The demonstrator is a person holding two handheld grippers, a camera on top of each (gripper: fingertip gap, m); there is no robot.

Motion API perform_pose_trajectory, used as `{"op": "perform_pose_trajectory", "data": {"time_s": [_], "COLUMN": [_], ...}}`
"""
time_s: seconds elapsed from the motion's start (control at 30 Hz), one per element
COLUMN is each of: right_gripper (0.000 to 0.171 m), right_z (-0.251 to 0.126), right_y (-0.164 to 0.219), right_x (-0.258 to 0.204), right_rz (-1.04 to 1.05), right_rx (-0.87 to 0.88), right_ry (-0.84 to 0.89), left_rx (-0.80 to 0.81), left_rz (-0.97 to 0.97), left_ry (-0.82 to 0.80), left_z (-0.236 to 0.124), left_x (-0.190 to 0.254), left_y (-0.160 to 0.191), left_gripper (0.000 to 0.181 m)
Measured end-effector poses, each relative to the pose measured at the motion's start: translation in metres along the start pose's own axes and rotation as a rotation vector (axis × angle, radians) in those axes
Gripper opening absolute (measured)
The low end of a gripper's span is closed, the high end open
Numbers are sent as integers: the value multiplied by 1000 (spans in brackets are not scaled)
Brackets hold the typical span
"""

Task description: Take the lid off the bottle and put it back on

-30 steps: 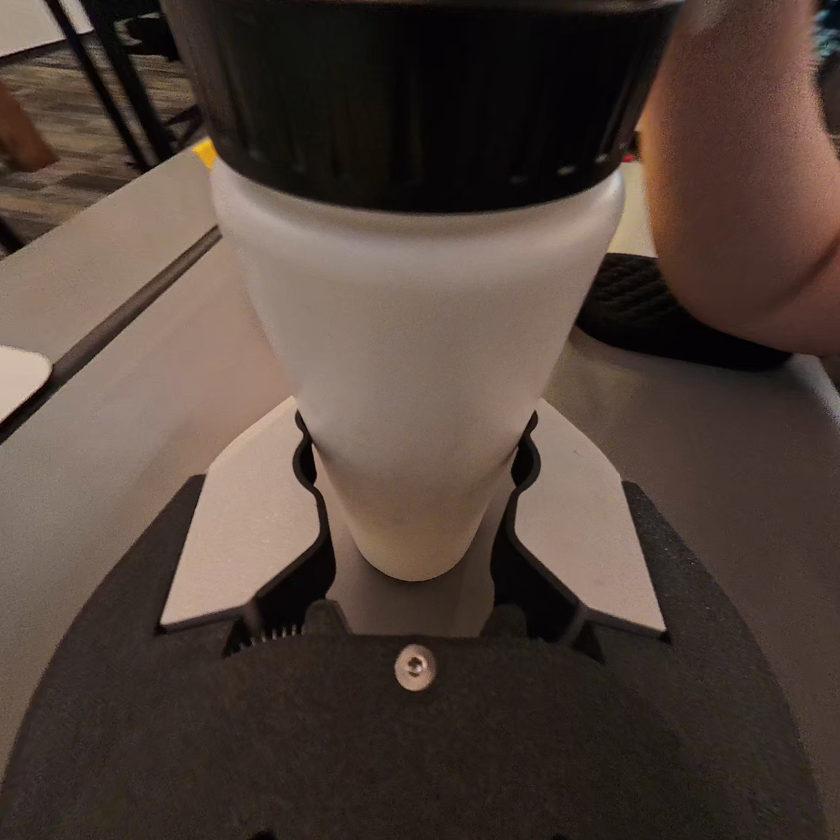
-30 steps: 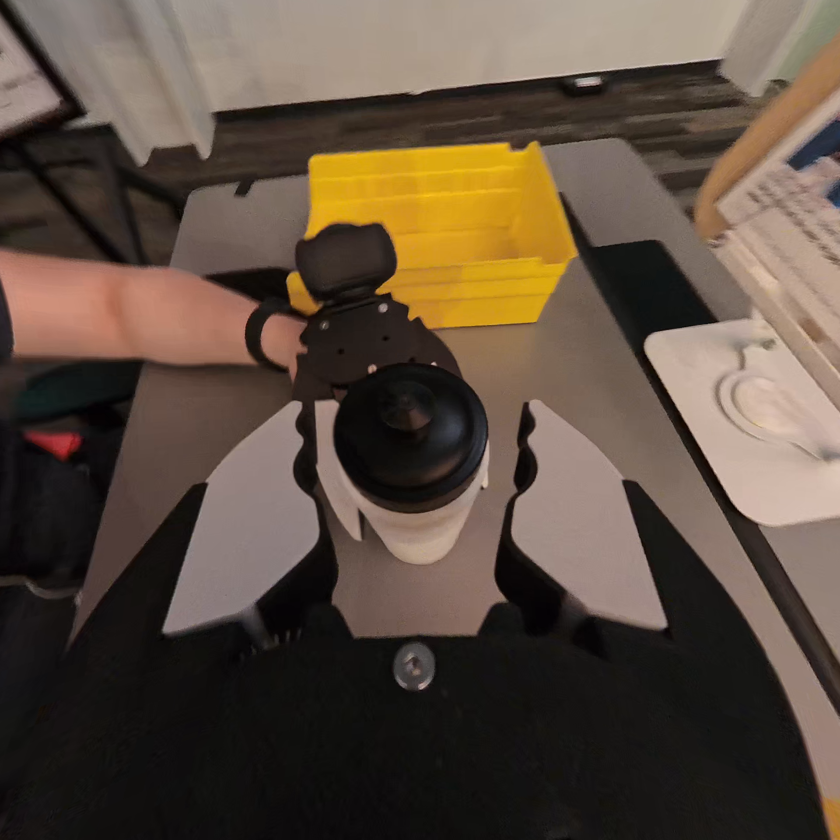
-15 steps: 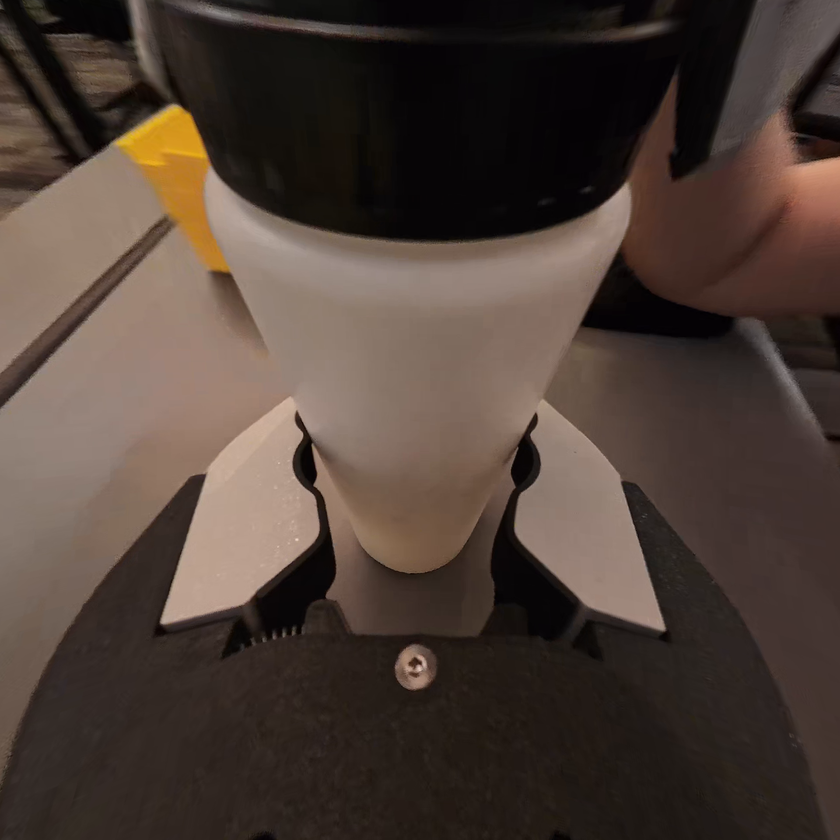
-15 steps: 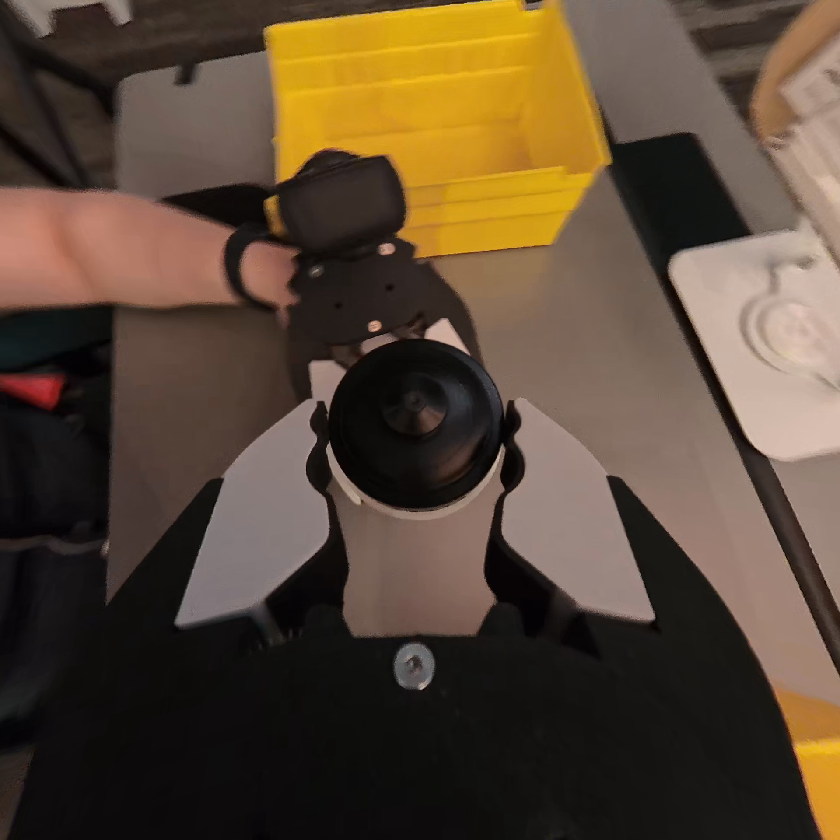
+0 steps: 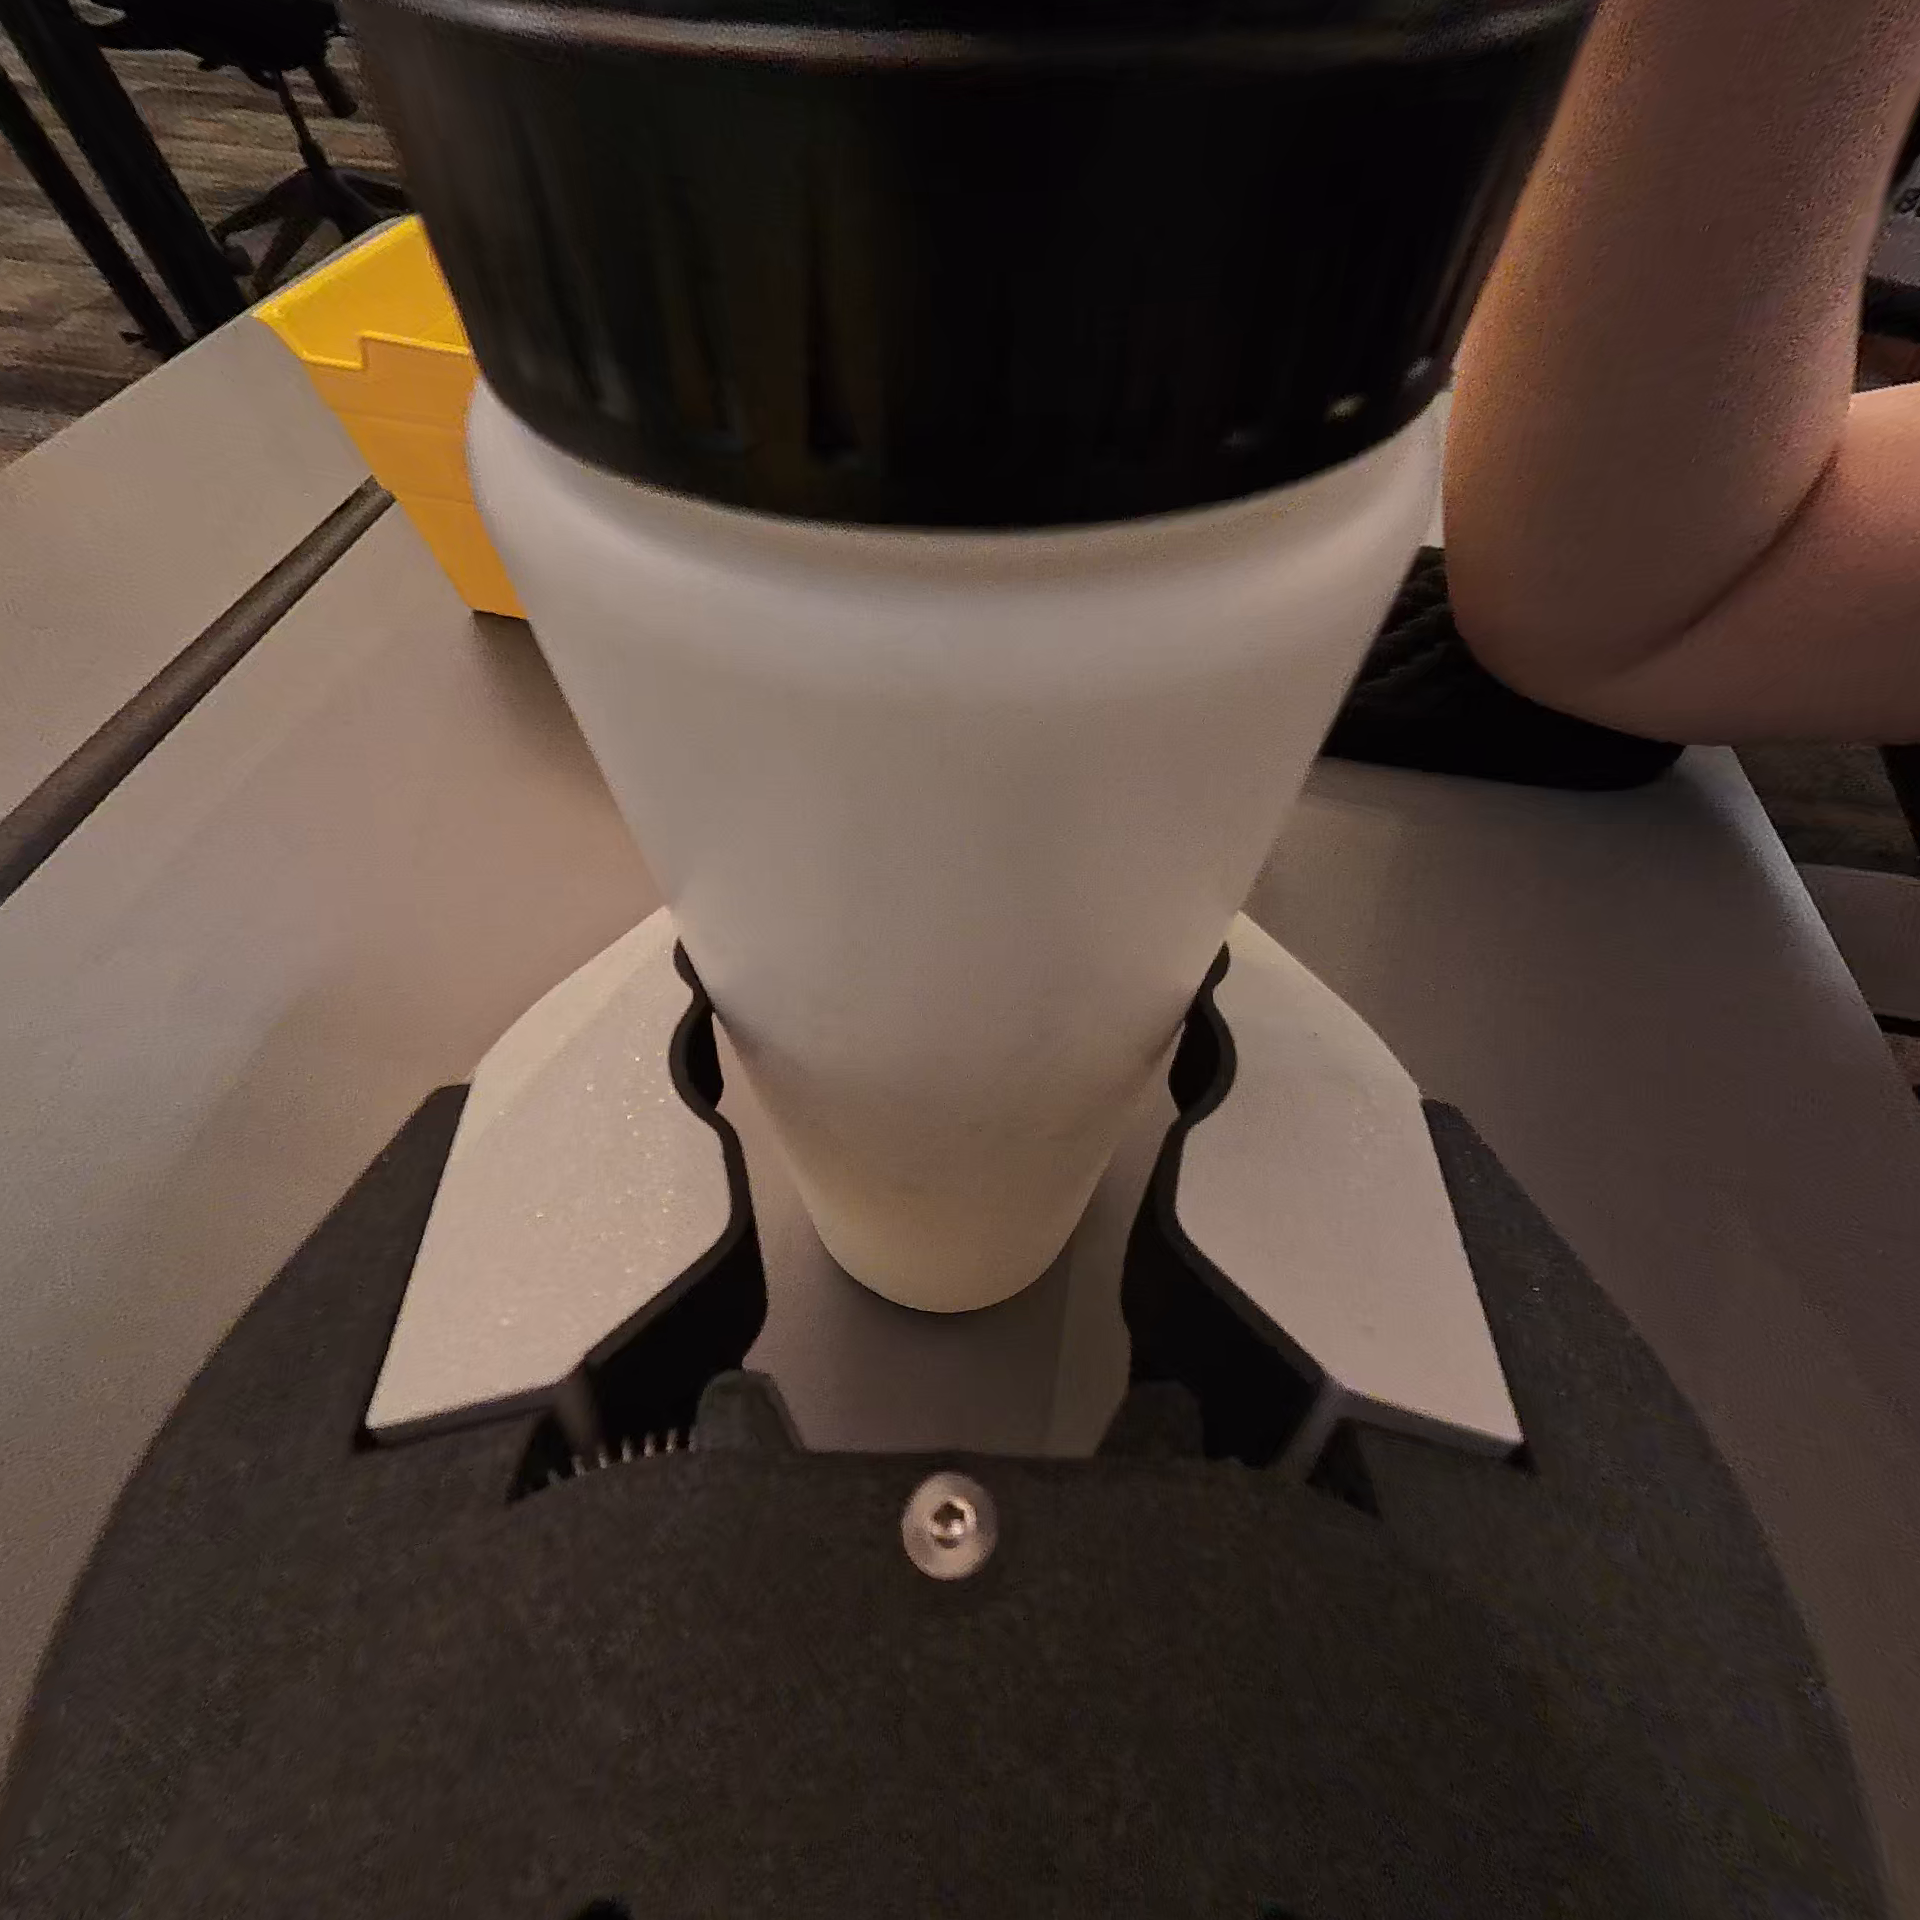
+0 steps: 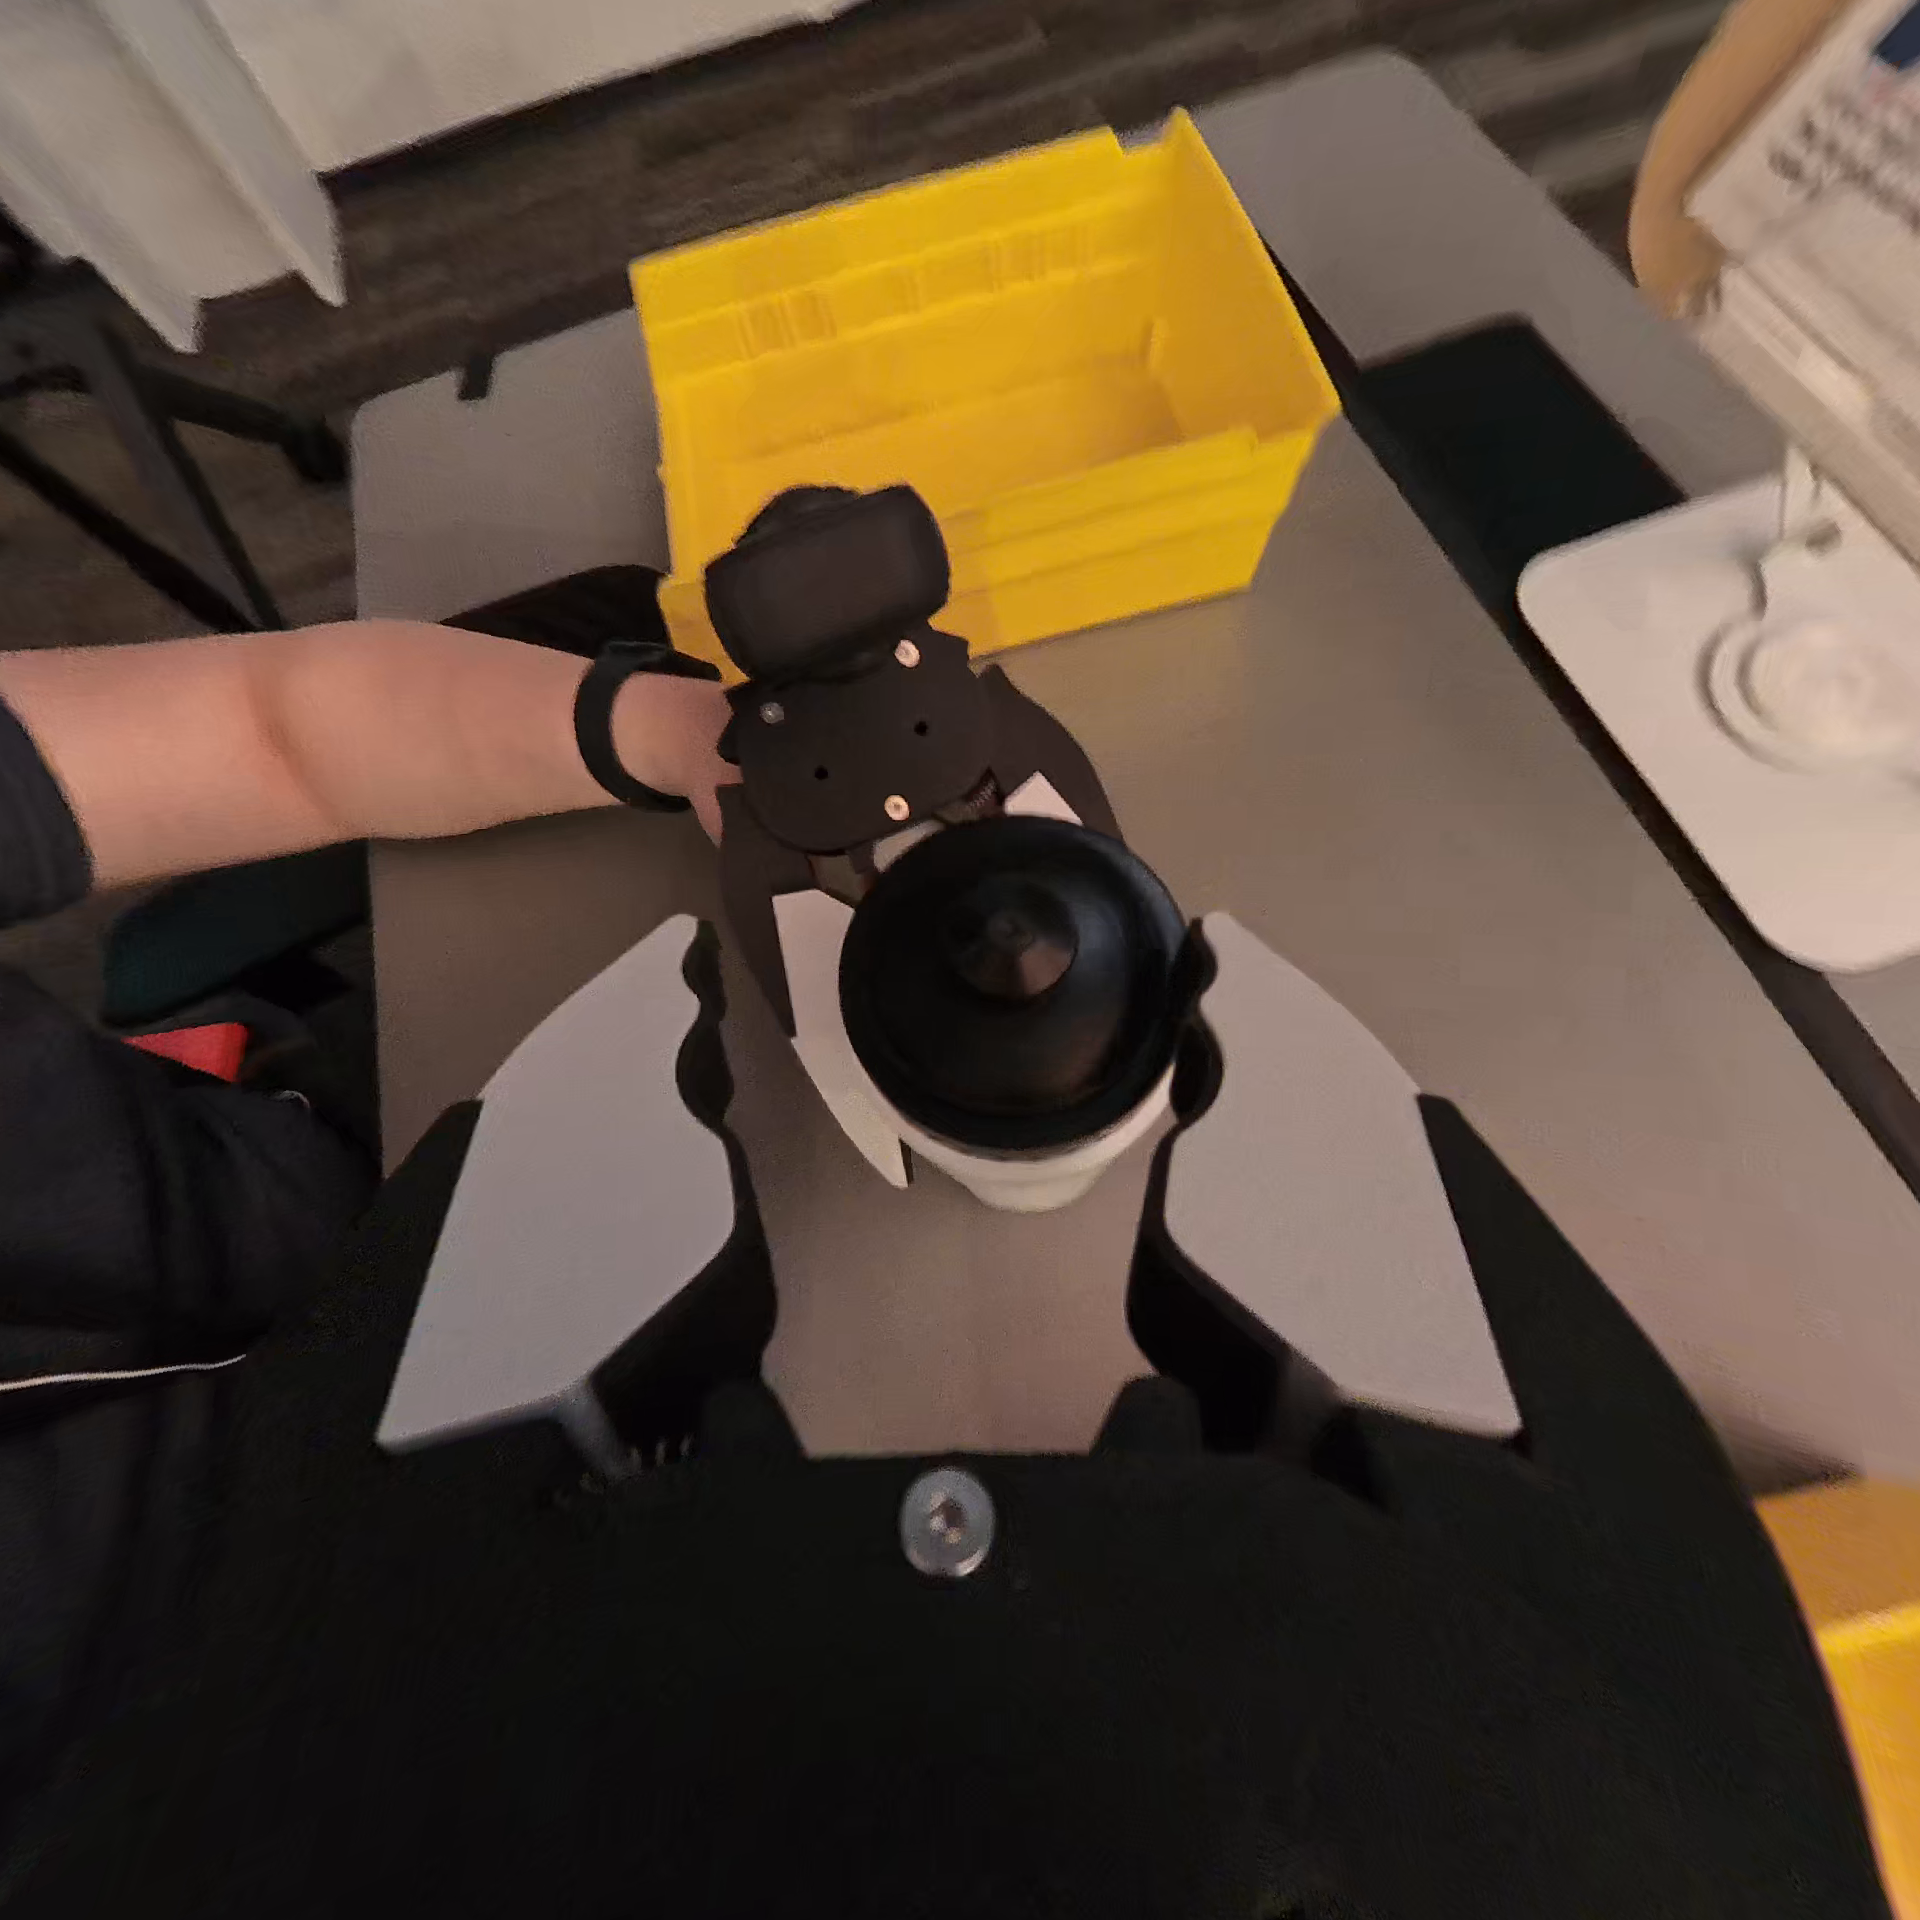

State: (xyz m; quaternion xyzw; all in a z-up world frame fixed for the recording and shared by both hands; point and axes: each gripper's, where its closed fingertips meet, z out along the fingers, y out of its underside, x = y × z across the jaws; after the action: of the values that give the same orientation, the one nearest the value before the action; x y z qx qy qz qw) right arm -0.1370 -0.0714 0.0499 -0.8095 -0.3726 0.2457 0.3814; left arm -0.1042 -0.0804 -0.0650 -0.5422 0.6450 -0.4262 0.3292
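Observation:
A white bottle (image 5: 956, 790) with a black ribbed lid (image 5: 935, 260) stands on the grey table (image 5: 260, 935). My left gripper (image 5: 951, 1039) is shut on the bottle's lower body, with both fingers pressed against its sides. In the right wrist view I look down on the lid (image 6: 1013, 977). My right gripper (image 6: 945, 987) is open around it. Its right finger (image 6: 1299, 1195) touches the lid's edge and its left finger (image 6: 582, 1195) stands apart. The left gripper's white finger (image 6: 831, 1070) shows in that gap below the lid.
A yellow bin (image 6: 966, 395) sits at the back of the table, also showing in the left wrist view (image 5: 395, 416). A white stand base (image 6: 1714, 727) lies to the right. A black pad (image 5: 1455, 707) is behind the bottle. A person's forearm (image 6: 364, 727) reaches in from the left.
My right gripper was open over the lid, closed on it half a second ago, and has now opened again and shifted left. My left gripper has kept its hold on the bottle.

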Motion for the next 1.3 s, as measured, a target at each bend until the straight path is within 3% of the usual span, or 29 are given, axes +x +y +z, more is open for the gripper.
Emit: {"op": "perform_pose_trajectory", "data": {"time_s": [0.13, 0.33, 0.47, 0.83, 1.1, 1.3], "right_gripper": [59, 80, 73, 68, 74, 69], "right_z": [-1, -3, 4, -9, -3, -4], "right_y": [3, 9, 23, 26, 25, 26], "right_x": [9, 10, 10, 8, 11, 9], "right_rz": [-51, -65, -119, -84, -49, -42], "right_rx": [-45, -84, -196, -162, -196, -195], "right_ry": [124, 170, 207, 57, 212, 177], "left_rx": [-10, -15, -17, -25, -32, -34], "left_rz": [31, 16, 23, 21, 17, 15], "left_ry": [13, 6, 10, 28, 14, 15], "left_z": [1, 2, 2, 1, 2, 2], "left_x": [5, 5, 6, 8, 7, 7], "left_y": [1, 0, 0, 1, 1, 1], "left_gripper": [87, 87, 87, 87, 87, 87]}}
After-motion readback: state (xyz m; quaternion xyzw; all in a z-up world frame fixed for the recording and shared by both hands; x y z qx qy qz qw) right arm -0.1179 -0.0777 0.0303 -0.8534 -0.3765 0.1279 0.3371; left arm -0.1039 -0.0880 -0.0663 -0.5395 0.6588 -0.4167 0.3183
